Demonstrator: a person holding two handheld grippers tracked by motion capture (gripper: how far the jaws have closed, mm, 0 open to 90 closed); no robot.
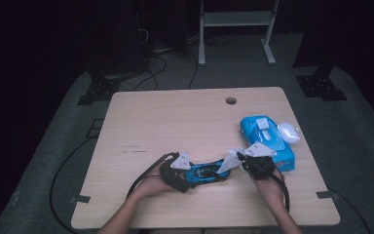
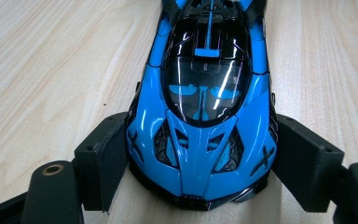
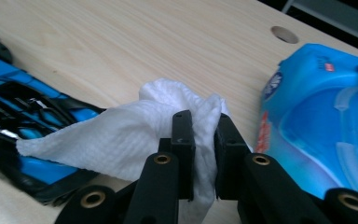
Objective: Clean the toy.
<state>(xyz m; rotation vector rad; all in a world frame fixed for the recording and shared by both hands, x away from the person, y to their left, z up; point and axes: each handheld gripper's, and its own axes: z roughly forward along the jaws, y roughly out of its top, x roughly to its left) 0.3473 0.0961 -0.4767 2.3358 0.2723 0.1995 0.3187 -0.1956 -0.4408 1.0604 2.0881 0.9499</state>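
High view looks down; both gripper views closely share the toy car (image 2: 200, 107).

Dim, dark-edged high view; brighter close-ups (glare streaks on glossy toy car (image 2: 205, 116)).

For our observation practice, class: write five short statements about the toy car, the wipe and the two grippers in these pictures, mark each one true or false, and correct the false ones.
1. The left gripper clamps the glossy blue and black toy car by its nose. True.
2. The right gripper holds a yellow sponge. False: it is shut on a crumpled white wet wipe.
3. The blue plastic pack of wipes lies on the pale wooden table near the right gripper. True.
4. The pack's lid is closed. False: the white flap is open.
5. The toy car is lifted off the table. False: it rests on it.
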